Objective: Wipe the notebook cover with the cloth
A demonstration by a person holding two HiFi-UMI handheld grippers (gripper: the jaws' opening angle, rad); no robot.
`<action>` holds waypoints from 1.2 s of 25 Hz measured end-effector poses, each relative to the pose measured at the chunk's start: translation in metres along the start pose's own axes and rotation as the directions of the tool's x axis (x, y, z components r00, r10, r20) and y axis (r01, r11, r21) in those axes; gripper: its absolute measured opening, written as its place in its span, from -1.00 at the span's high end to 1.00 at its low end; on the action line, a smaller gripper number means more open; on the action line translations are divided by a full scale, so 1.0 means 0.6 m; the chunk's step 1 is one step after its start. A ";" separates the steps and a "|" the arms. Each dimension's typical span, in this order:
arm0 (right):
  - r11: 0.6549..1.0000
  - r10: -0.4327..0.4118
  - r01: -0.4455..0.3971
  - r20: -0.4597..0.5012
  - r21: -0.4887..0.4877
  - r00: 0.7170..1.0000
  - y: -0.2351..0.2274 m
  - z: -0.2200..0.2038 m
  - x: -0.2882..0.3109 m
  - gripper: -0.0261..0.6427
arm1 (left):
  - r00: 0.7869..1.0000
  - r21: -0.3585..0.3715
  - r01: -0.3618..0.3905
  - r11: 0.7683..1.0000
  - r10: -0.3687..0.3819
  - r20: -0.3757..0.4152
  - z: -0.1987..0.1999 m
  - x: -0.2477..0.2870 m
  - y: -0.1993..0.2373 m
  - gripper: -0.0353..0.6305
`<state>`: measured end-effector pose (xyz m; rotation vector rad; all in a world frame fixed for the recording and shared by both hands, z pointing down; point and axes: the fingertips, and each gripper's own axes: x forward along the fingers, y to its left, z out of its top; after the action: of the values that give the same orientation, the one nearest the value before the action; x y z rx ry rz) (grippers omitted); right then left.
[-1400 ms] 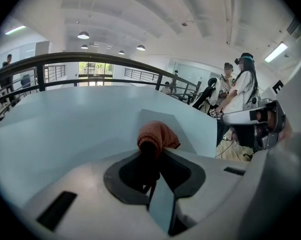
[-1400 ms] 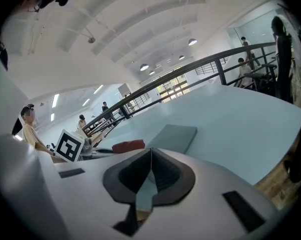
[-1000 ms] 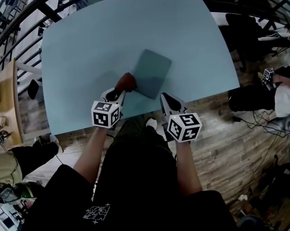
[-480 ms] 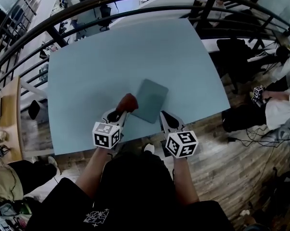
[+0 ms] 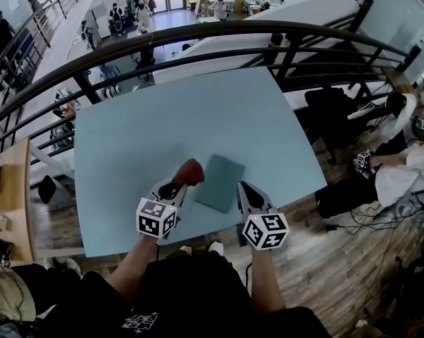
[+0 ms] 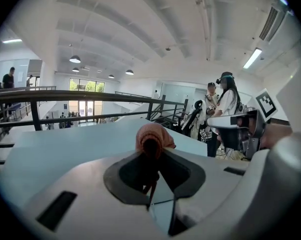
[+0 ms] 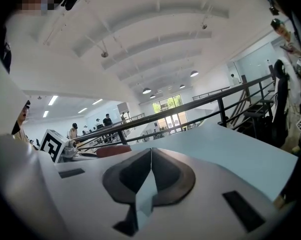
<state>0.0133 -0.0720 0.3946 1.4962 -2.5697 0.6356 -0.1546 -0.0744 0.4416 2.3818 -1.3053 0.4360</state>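
The notebook (image 5: 220,173) is found lying flat on the counter (image 5: 156,118), lower centre of the frame. Against the earlier frames, only the viewpoint is seen to have drawn back. The cloth (image 5: 189,170) is still kept at the notebook's left edge, off the cover, so wiping is judged barely begun. The cloth is pinched in the closed fingers of the left gripper (image 5: 175,186). The right gripper (image 5: 244,190), fingers shut on nothing, is held just beside the notebook's lower right edge.

Overhead; two low views across table (image 5: 141,132)

One table (image 5: 127,139), one notebook (image 5: 220,172), one cloth (image 5: 189,170), one left gripper (image 5: 175,186) and one right gripper (image 5: 244,189).
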 end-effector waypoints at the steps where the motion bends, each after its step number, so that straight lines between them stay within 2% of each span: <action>1: 1.000 -0.007 0.007 0.010 -0.001 1.000 0.005 0.010 -0.002 0.90 | 1.000 0.004 0.003 1.000 -0.003 0.010 0.011 -0.006 0.004 0.68; 12: 0.997 -0.064 0.069 0.142 -0.032 0.988 0.052 0.116 -0.035 0.90 | 0.984 0.027 0.032 0.999 -0.036 0.172 0.127 -0.074 0.022 0.68; 19: 0.991 -0.058 0.084 0.229 -0.104 0.972 0.077 0.187 -0.085 0.90 | 0.958 0.032 0.021 0.999 -0.030 0.284 0.199 -0.114 0.013 0.68; 30: 0.983 -0.070 0.121 0.325 -0.139 0.943 0.083 0.256 -0.130 0.90 | 0.915 0.071 -0.001 0.997 -0.028 0.403 0.284 -0.161 0.002 0.68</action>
<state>0.0293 -0.0490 0.2171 1.7827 -2.6719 0.1838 -0.1916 -0.0855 0.2495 2.6328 -1.4600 -0.0253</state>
